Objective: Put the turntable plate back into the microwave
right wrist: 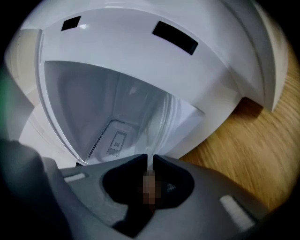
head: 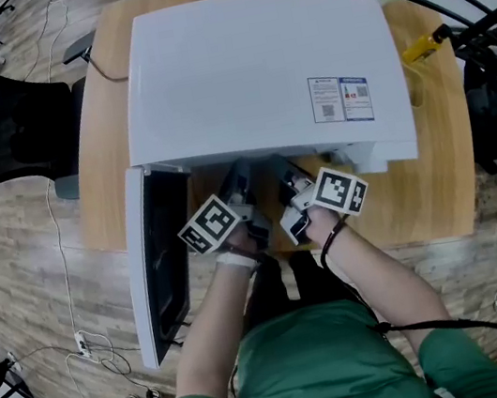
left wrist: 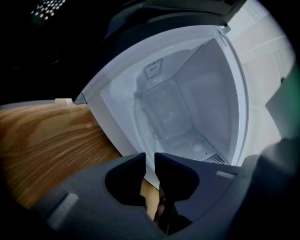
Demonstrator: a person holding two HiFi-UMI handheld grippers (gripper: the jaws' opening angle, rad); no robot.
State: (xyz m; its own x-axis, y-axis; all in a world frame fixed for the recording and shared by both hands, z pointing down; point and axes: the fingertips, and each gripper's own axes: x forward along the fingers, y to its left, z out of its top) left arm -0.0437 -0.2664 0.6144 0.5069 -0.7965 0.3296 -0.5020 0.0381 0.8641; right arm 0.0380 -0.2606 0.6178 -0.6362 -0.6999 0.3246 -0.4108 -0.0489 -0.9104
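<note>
**Both tongs grip the turntable plate [right wrist: 158,123], with the microwave [head: 254,68] at 12 o'clock**

Your left gripper [left wrist: 149,161] and right gripper [right wrist: 150,161] each have their jaws pinched on the near rim of the clear glass, side by side, so neither hand is nearer. From the tongs the plate runs toward 12 o'clock, and I judge its far edge is already inside the cavity [left wrist: 201,98]. The door [head: 156,257] stands swung out at 9 o'clock. The cavity floor looks bare, with nothing else inside. Your push goes straight to 12, glass level, both hands together.
</note>
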